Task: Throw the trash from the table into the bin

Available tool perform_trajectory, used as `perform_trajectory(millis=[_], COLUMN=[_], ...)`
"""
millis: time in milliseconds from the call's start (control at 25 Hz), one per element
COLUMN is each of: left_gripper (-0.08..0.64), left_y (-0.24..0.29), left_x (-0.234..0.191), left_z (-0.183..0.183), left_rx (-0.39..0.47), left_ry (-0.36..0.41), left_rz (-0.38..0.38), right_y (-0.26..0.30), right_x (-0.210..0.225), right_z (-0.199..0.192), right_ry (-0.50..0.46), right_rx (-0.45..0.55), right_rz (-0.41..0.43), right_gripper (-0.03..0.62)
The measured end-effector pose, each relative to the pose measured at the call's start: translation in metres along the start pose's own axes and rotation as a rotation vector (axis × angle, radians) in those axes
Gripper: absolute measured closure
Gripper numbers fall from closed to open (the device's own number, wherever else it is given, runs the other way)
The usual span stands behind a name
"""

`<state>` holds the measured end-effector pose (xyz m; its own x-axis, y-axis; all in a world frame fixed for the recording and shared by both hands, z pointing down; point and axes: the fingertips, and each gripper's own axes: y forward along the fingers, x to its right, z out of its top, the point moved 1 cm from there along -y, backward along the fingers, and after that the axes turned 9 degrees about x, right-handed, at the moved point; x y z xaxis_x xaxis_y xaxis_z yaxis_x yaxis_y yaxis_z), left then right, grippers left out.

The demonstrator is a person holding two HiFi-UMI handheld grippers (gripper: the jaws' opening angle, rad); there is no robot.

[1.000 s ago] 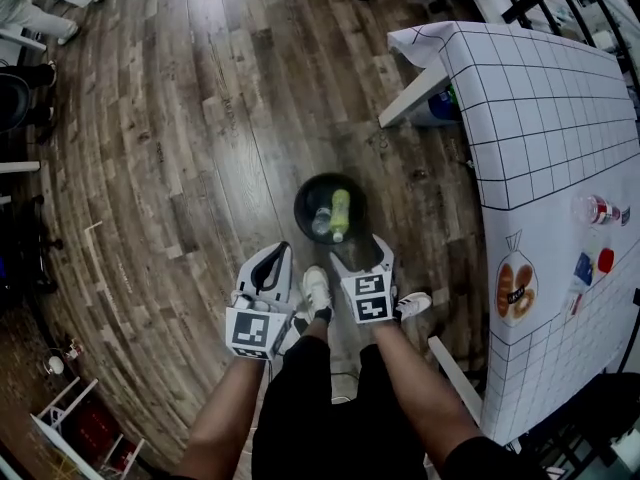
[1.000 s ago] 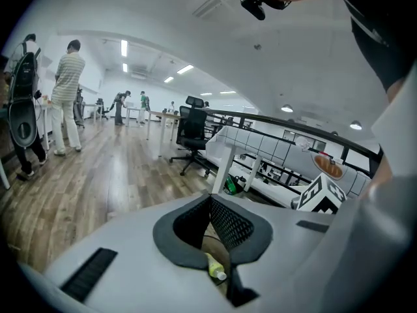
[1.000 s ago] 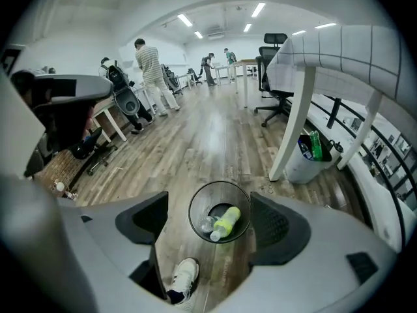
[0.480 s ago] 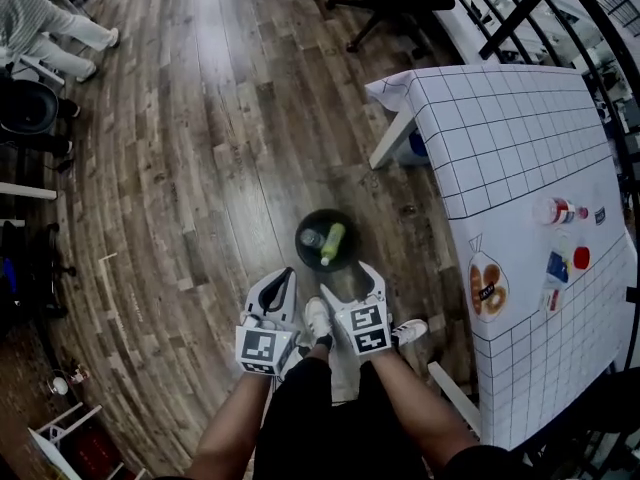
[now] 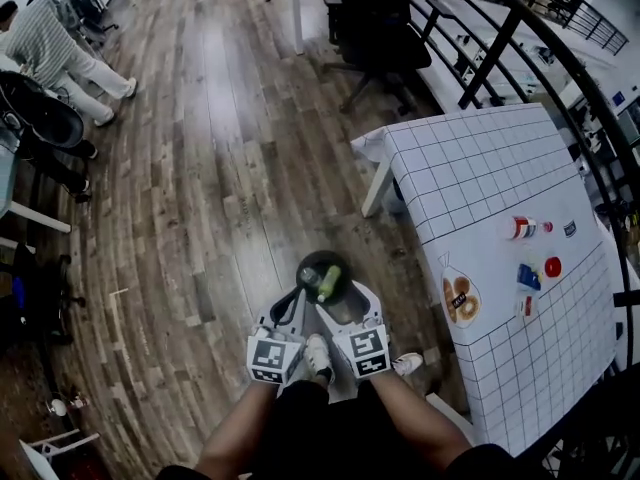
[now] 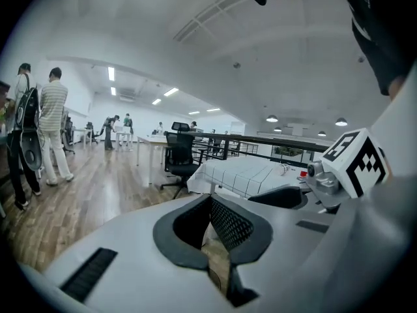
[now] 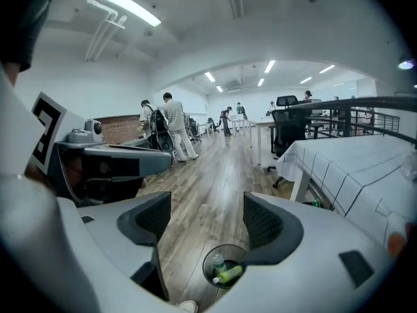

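Trash on table: a clear bag of ring-shaped pastries (image 5: 460, 301), a red-and-white container (image 5: 520, 228), a blue packet (image 5: 528, 276) and a red round piece (image 5: 553, 266) lie near one another on the table (image 5: 470, 168), which is covered with a grid-lined white cloth.
Trash in bin: a green bottle (image 7: 229, 274) and a clear bottle (image 7: 219, 264) lie side by side inside.
Bin (image 5: 322, 273): black and round, standing on the wooden floor beside the table's corner and just ahead of both grippers.
Left gripper (image 6: 210, 204): pads pressed together, nothing between them.
Right gripper (image 7: 207, 217): pads wide apart and empty; in its own view the bin shows on the floor between them.
Feet: a white shoe (image 5: 317, 353) shows between the two marker cubes.
Background: a black office chair (image 5: 385, 28) stands beyond the table; a person in a striped top (image 5: 60, 58) is far off at the left.
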<state>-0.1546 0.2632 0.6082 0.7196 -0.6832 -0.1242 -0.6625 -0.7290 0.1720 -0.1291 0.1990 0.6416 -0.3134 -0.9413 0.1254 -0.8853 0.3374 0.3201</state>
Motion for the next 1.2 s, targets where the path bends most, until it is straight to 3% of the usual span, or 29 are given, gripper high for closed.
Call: perform_trajectory(millis=[160,280,520,840,1040,1200], left_gripper=[0.537,0.537,0.537,0.537,0.537,0.537], left_y=[-0.005,-0.009,-0.012,-0.021,-0.02,-0.021], left_x=[0.003,-0.002,-0.01,-0.006,0.001,0.003], left_z=[0.026,0.049,0.096,0.132,0.139,0.145], left_rx=[0.035,0.066,0.142,0.205,0.2,0.23], left_ry=[0.047,0.074,0.121,0.129,0.141,0.108], left_rz=[-0.003,0.009,0.014,0.047,0.038,0.062], right_y=[-0.014,-0.025,-0.044,-0.065,-0.069,-0.075], right_x=[0.002,0.003,0.005,0.003,0.005,0.009], right_z=[0.041,0.075,0.135,0.166,0.169,0.166], right_ry=[-0.042,-0.107,-0.202,-0.195,-0.197,-0.193], right_rx=[0.1,0.187,0.342,0.444,0.44,0.44], right_rz=[-0.041,-0.078,-0.118,-0.109,-0.131,-0.151], right_gripper=[0.265,0.394,0.553,0.568,0.568,0.568])
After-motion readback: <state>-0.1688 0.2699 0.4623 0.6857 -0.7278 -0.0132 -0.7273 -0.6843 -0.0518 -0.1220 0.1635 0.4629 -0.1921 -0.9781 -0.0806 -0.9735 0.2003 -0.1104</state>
